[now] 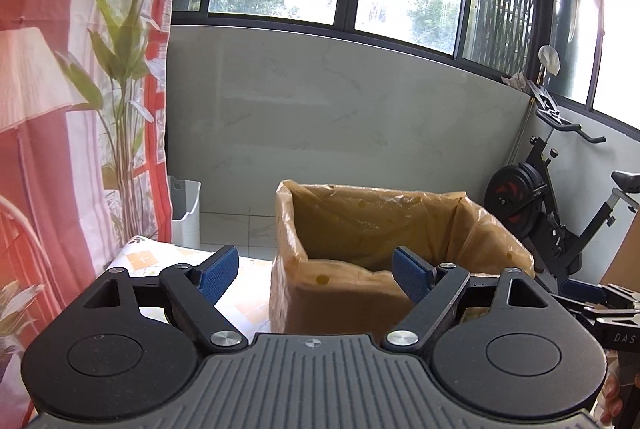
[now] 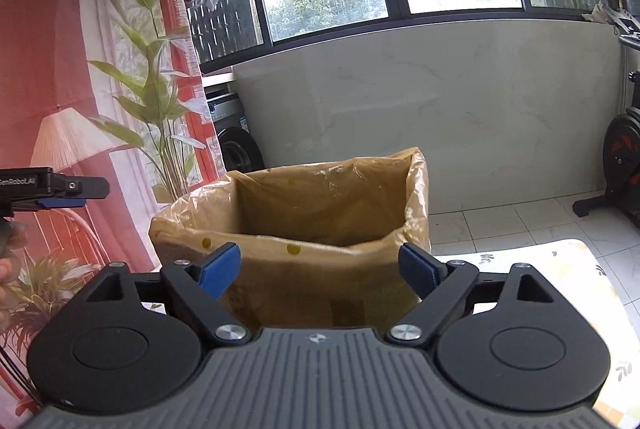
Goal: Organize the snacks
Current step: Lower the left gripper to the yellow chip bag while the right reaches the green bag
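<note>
A cardboard box lined with a yellowish plastic bag (image 1: 400,229) stands on the patterned table just ahead of both grippers; it also shows in the right wrist view (image 2: 320,205). Its inside is hidden by the near wall. My left gripper (image 1: 316,271) is open and empty, with blue pads either side of the box's near wall. My right gripper (image 2: 320,271) is open and empty, facing the same box. No snacks are in view. The right gripper's finger (image 1: 584,291) shows at the right edge of the left view, and the left gripper's finger (image 2: 64,195) at the left edge of the right view.
The table has a white and yellow patterned cloth (image 2: 560,269). A red curtain printed with plants (image 1: 60,109) hangs on the left. A white bin (image 1: 186,209) stands on the floor. An exercise bike (image 1: 560,205) stands at the right, below the windows.
</note>
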Demonstrator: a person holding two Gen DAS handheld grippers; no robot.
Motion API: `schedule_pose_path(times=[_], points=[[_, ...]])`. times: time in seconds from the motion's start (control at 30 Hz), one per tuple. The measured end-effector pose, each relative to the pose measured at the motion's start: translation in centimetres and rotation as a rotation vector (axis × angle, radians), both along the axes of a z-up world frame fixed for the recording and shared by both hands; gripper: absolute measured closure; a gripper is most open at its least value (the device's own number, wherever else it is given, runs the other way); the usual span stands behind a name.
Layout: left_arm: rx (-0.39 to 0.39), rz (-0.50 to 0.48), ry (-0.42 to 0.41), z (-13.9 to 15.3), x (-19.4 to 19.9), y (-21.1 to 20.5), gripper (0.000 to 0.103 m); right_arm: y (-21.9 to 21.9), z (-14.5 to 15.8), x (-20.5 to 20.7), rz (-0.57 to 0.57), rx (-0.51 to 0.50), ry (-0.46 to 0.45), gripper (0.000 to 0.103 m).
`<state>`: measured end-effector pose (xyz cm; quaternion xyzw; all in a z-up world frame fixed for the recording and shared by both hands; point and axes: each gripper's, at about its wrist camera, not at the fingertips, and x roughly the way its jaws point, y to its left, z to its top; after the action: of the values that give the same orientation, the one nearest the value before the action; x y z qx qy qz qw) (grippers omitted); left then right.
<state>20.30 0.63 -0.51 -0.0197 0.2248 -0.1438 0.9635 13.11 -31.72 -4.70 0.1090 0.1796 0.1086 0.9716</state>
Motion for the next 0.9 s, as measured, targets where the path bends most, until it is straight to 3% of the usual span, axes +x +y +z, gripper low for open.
schedule_pose_path(times=[0.17,0.3,0.43,0.53,0.67,0.9], points=[[0.015,0.038,0.029,-2.1,-1.9,1.1,0.018,0.5,-2.1,-1.4,-0.006,-0.007,0.015,0.011],[0.03,0.064,0.065,-4.0,-3.1,1.6,0.018,1.4,-3.6,-2.4,-0.01,-0.07,0.008,0.011],[-0.001,0.088,0.118,-5.9,-4.2,2.1,0.018,1.7,-5.4,-3.6,-0.017,-0.093,0.004,0.011],[-0.019,0.049,0.157,-7.7,-5.1,1.7,0.018,2.0,-6.9,-4.4,-0.015,-0.131,0.009,0.011],[0.032,-0.017,0.187,-10.3,-6.1,-0.3,0.018,2.2,-8.9,-5.4,0.004,-0.213,0.015,0.011],[-0.03,-0.047,0.262,-13.0,-6.3,-1.6,0.019,2.1,-12.1,-6.5,0.026,-0.324,0.003,0.011]])
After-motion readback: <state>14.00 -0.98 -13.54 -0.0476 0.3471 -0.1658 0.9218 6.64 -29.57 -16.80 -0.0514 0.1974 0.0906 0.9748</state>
